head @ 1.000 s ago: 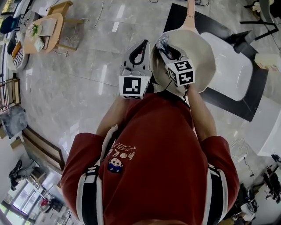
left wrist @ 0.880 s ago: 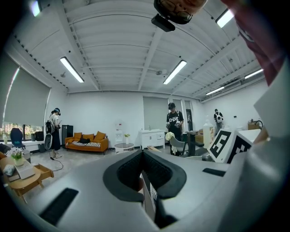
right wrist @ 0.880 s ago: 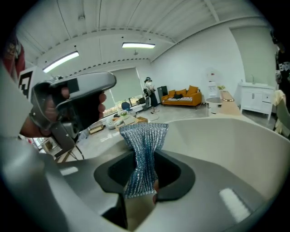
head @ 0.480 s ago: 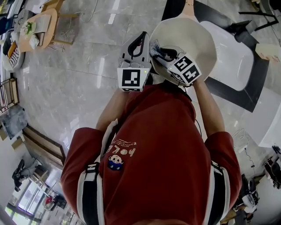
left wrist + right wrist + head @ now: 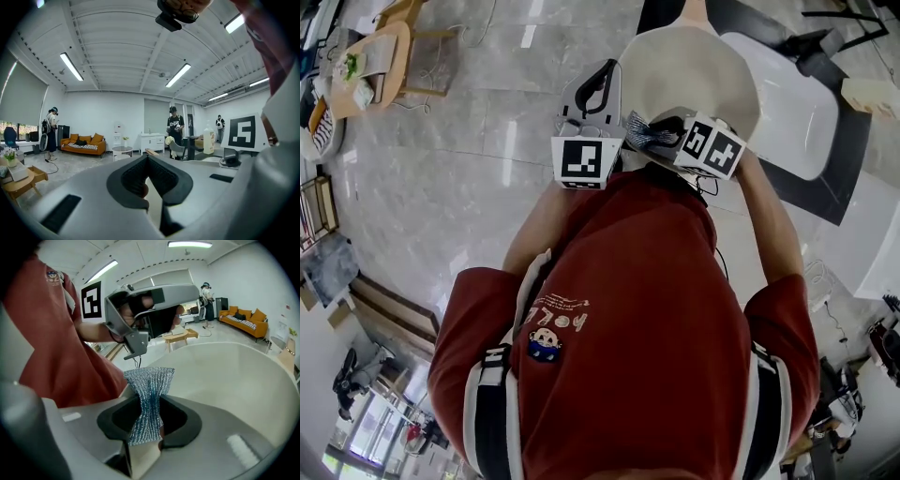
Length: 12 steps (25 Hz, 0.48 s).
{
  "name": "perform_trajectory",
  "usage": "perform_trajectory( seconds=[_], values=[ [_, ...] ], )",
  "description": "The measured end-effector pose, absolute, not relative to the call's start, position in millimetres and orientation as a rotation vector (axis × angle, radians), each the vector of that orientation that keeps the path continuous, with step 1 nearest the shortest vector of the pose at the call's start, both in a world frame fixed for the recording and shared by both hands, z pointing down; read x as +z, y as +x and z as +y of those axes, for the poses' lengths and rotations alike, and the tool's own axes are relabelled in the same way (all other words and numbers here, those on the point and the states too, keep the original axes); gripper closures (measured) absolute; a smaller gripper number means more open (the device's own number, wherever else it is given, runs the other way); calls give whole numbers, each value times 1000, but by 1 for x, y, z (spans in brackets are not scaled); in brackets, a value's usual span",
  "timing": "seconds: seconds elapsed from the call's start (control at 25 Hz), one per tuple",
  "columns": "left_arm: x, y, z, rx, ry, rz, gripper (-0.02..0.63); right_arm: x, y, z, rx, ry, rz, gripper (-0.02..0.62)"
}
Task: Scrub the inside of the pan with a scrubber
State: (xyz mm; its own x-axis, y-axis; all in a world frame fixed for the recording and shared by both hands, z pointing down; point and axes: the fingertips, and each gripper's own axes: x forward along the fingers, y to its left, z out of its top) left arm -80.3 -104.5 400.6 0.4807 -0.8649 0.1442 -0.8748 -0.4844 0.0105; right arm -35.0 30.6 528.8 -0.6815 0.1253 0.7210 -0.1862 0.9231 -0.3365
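Swings the right gripper (image 5: 664, 129) back toward the body since a second ago, jaws clamped on the scrubber (image 5: 639, 131) at the near inner wall of the pan (image 5: 694, 70), handle pointing away, with the left gripper (image 5: 600, 89) pinching its left rim.

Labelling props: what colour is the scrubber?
The scrubber is silvery mesh, blue-tinged at the middle; clearest in the right gripper view.

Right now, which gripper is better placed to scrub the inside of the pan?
Right. The right gripper is shut on the scrubber, close over the inside of the pan. The left gripper is shut on its rim and likely steadies it.
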Motion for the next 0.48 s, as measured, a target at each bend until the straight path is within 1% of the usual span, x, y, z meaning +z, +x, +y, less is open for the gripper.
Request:
perform_trajectory(
  seconds=[0.28, 0.48],
  values=[
    [403, -60, -108, 174, 2664, -1478, 601, 526, -13, 49, 490, -103, -2139, 454],
    [404, -49, -109, 170, 2682, -1439, 601, 529, 18, 64, 492, -196, -1902, 454]
  ],
)
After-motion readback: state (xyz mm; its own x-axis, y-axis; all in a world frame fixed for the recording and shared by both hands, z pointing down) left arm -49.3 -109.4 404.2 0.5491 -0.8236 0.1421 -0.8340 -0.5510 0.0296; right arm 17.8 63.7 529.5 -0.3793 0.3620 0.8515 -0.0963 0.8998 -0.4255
